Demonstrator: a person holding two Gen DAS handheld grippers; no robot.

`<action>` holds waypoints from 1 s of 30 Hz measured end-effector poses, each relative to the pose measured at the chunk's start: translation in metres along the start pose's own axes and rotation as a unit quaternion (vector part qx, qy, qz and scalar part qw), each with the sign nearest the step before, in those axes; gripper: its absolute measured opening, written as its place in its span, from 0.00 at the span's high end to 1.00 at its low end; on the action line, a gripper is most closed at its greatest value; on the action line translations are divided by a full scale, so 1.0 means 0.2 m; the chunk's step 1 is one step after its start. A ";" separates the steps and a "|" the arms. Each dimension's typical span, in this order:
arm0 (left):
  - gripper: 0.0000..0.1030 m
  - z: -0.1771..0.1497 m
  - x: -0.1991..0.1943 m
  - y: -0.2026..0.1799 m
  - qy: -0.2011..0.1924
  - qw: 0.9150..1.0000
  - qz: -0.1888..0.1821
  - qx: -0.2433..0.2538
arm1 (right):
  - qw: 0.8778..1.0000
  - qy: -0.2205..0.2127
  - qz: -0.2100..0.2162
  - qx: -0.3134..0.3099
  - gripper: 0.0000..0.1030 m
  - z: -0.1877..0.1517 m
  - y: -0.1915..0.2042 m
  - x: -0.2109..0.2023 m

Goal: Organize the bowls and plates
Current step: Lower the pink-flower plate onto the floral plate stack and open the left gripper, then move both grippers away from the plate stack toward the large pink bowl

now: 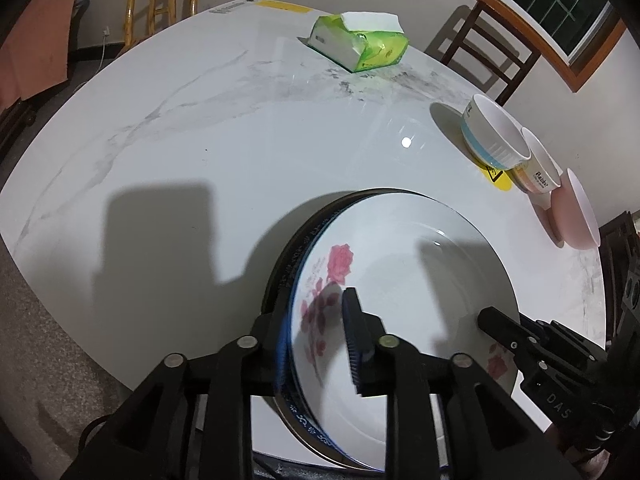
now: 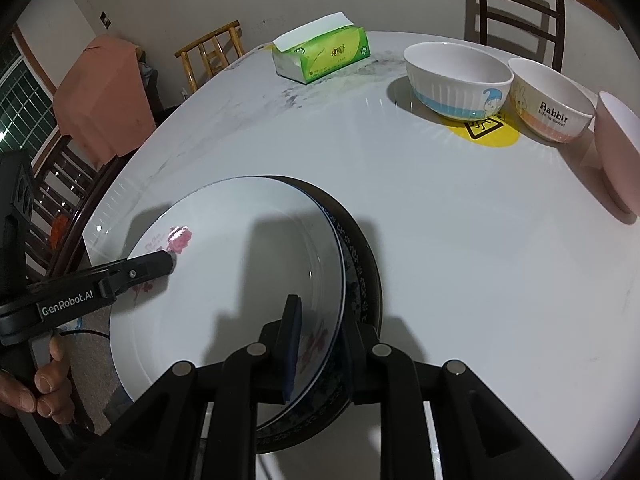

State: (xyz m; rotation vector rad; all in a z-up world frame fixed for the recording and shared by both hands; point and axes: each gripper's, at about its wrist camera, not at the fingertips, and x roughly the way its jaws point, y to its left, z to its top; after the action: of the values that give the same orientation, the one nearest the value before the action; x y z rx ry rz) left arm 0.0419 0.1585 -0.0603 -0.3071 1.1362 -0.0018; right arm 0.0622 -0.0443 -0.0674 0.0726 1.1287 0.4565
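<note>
Apparently the plates are already gathered. The stack of plates, with a rose plate on top, a blue-patterned one under it and a dark one at the bottom, sits at the near edge of the table.

The left gripper straddles the stack's left rim. Its jaws are slightly parted, and the inner pad stands off the rim, so it seems to grip nothing. The right gripper straddles the right rim with narrow jaws that seem closed on it, one finger over the rose plate and one beneath the dark plate.

Next, I judge, both grippers should let go and back off toward the near edge, without dragging the stack over it.

The bowls remain to be nested. The blue-banded bowl, the Rabbit bowl and the pink bowl line the far right edge, the last one close to the drop. Bare tabletop lies between them and the stack, and the tissue pack stays far off.
</note>
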 end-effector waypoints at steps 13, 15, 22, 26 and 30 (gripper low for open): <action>0.60 0.01 0.01 -0.05 0.007 1.000 0.011 0.008 | 1.000 0.010 0.000 0.005 0.77 0.01 0.00 -0.01; 0.59 0.02 -0.02 -0.07 -0.009 0.999 0.026 0.021 | 1.000 0.005 -0.002 -0.001 0.74 0.01 0.01 -0.02; 0.55 0.04 -0.05 -0.13 -0.036 0.998 0.035 0.048 | 1.000 -0.006 -0.009 -0.018 0.69 0.02 0.03 -0.03; 0.53 0.03 -0.05 -0.16 -0.038 0.997 0.032 0.054 | 1.000 -0.007 -0.008 -0.016 0.69 0.02 0.02 -0.03; 0.51 0.03 -0.05 -0.18 -0.044 0.997 0.037 0.060 | 1.000 -0.014 -0.008 -0.018 0.68 0.03 0.03 -0.05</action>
State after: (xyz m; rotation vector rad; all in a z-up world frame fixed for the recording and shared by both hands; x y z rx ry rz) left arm 0.0478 0.1264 -0.0405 -0.1567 1.0552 0.0079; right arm 0.0614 -0.0425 -0.0545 0.0377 1.0931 0.4604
